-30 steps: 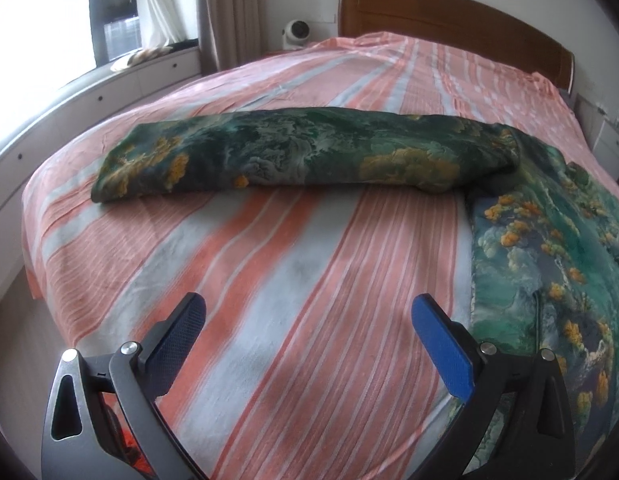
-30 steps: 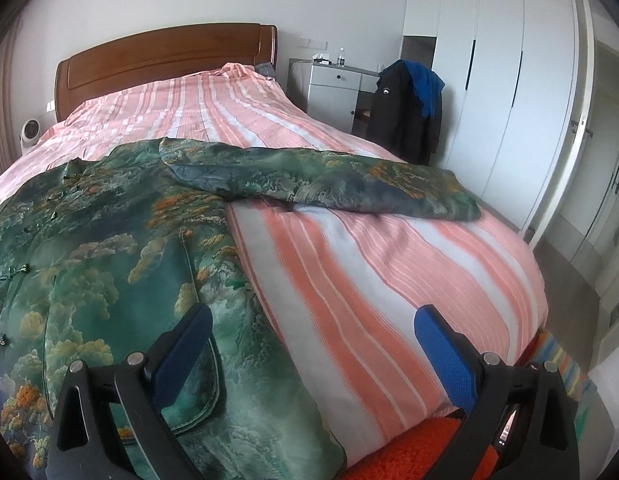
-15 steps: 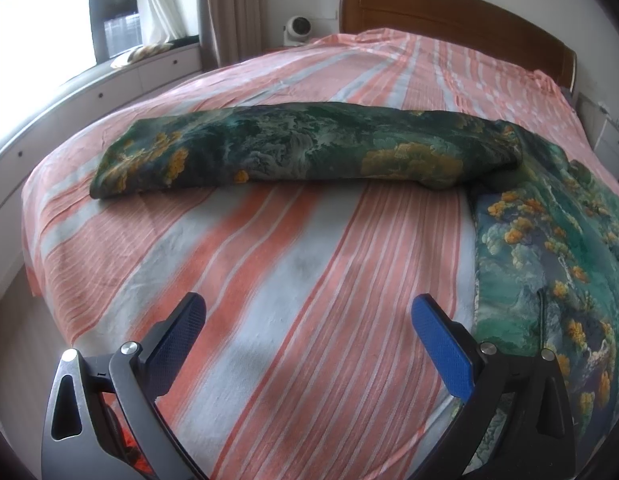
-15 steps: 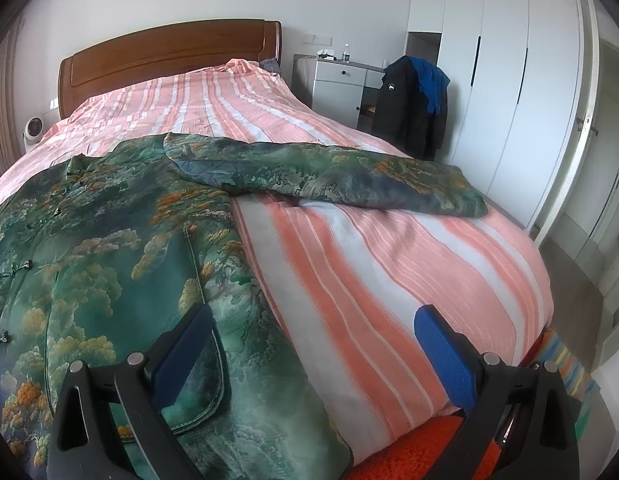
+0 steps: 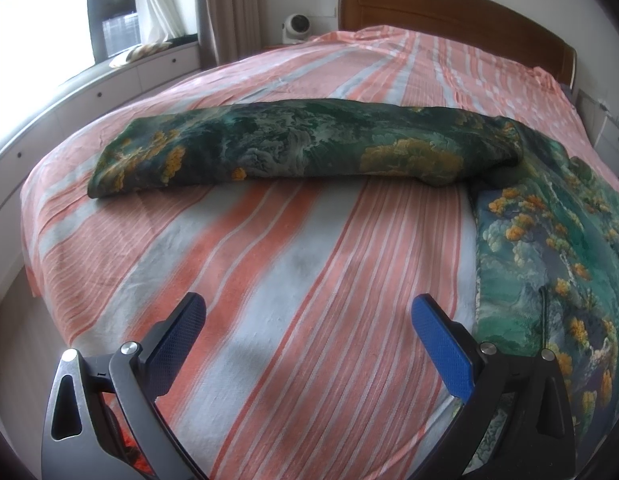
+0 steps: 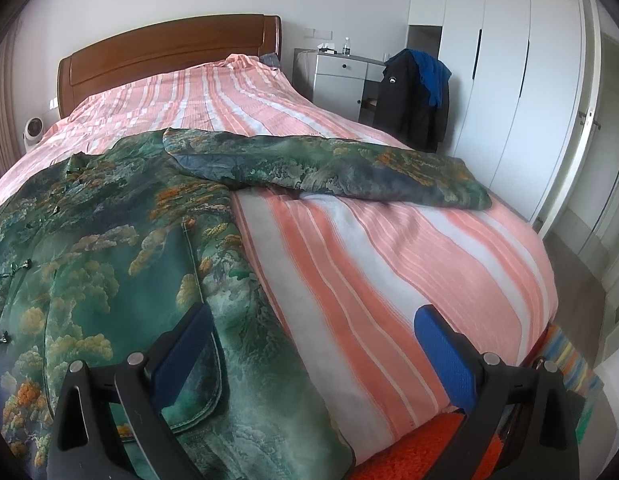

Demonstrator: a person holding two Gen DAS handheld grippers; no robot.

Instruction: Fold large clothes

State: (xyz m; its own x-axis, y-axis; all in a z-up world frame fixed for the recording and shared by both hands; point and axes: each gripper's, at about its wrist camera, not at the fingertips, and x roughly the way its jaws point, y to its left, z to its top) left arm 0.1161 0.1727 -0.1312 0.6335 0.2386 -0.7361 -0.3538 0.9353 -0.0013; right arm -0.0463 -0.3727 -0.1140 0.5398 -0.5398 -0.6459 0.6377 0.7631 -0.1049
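Observation:
A large green patterned jacket (image 6: 89, 240) lies flat on a bed with a pink-striped sheet (image 5: 309, 260). Its one sleeve (image 5: 289, 148) stretches out to the left in the left wrist view. Its other sleeve (image 6: 329, 168) stretches out to the right in the right wrist view. My left gripper (image 5: 309, 320) is open and empty above the bare sheet, below the left sleeve and left of the jacket body (image 5: 549, 260). My right gripper (image 6: 313, 328) is open and empty over the jacket's right hem edge, its left finger (image 6: 185, 340) above the cloth.
A wooden headboard (image 6: 169, 52) stands at the far end. A window bench with drawers (image 5: 89, 92) runs along the left side. A white nightstand (image 6: 341, 80), a chair with dark jacket (image 6: 413, 96) and white wardrobes (image 6: 509, 60) stand right. An orange rug (image 6: 429, 452) lies at the foot.
Both grippers have moved slightly forward and lower toward the bed. Both stay open. The jacket has not moved.

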